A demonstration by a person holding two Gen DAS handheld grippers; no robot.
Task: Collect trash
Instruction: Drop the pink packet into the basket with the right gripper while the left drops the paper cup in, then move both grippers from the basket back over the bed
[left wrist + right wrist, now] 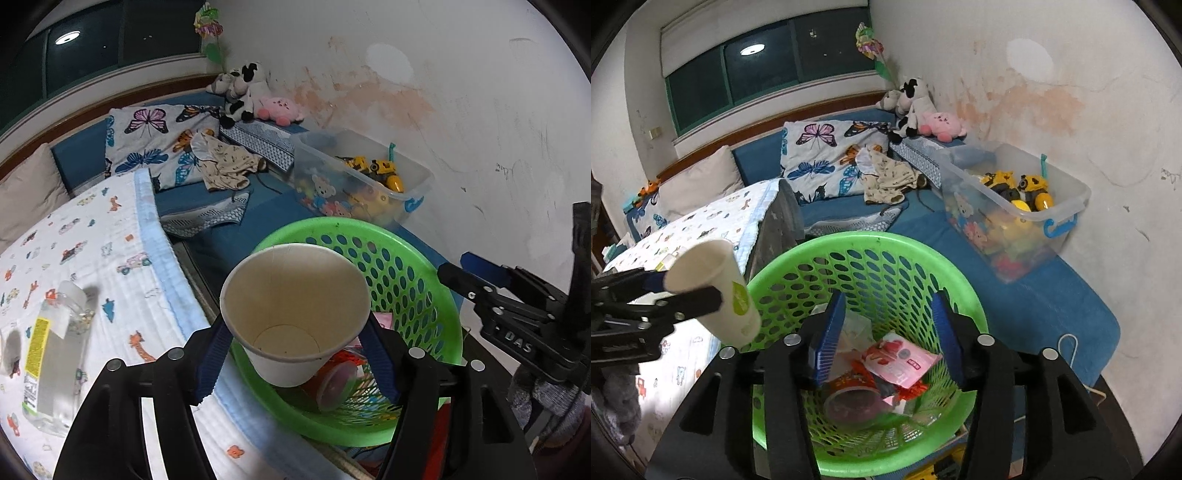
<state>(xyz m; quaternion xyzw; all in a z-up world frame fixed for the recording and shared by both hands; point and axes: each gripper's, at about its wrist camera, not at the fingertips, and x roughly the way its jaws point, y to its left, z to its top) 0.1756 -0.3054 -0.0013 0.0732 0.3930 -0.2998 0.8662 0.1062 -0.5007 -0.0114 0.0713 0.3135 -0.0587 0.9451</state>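
Note:
My left gripper [295, 354] is shut on a white paper cup [295, 306] and holds it over the near rim of a green perforated basket [417, 266]. In the right wrist view the cup [713, 288] hangs at the basket's [871, 243] left rim. My right gripper [886, 332] is open and empty above the basket, over a pink wrapper [901, 362] and a red cup with a clear lid [849, 398]. The right gripper also shows at the right of the left wrist view [517, 306].
A clear plastic bottle [55, 362] lies on the animal-print blanket [110, 258] at left. A clear toy bin [1015, 206] stands against the wall on the blue mattress [1034, 295]. Butterfly pillow [827, 162], clothes and plush toys lie further back.

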